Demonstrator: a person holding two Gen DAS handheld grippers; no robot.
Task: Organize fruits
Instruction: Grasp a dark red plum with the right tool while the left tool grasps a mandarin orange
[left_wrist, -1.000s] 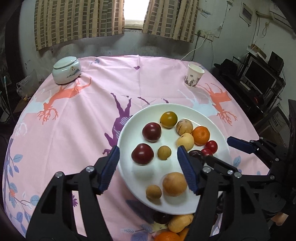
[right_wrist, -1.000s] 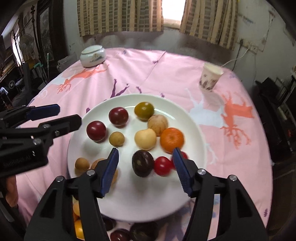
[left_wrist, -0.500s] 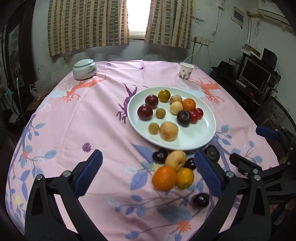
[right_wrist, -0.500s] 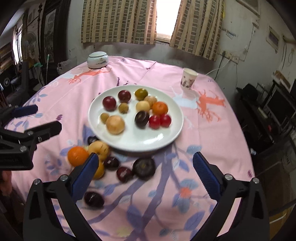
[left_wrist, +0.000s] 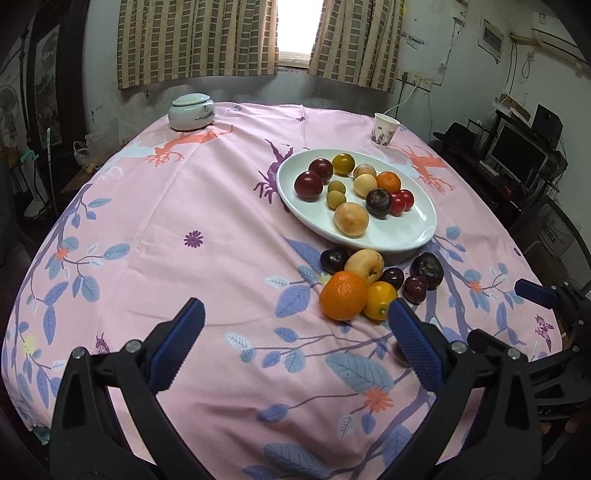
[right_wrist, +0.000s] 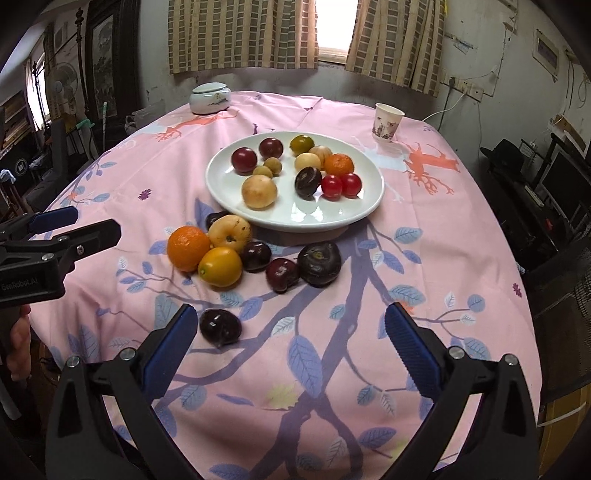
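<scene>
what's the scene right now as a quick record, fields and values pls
left gripper: open, empty, above the cloth
right gripper: open, empty
plate: white, holds mixed fruit
loose fruit: cluster on the tablecloth in front of the plate, including an orange
lone plum: by the right gripper's left finger
also on table: paper cup, lidded jar

A white plate (right_wrist: 369, 206) sits on a pink tablecloth (right_wrist: 424, 266) patterned with blue leaves.

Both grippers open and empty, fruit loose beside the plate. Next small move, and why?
Probably lower the right gripper onto the lone dark plum: it lies nearest, just inside the left fingertip, apart from the pile, off the plate.
</scene>
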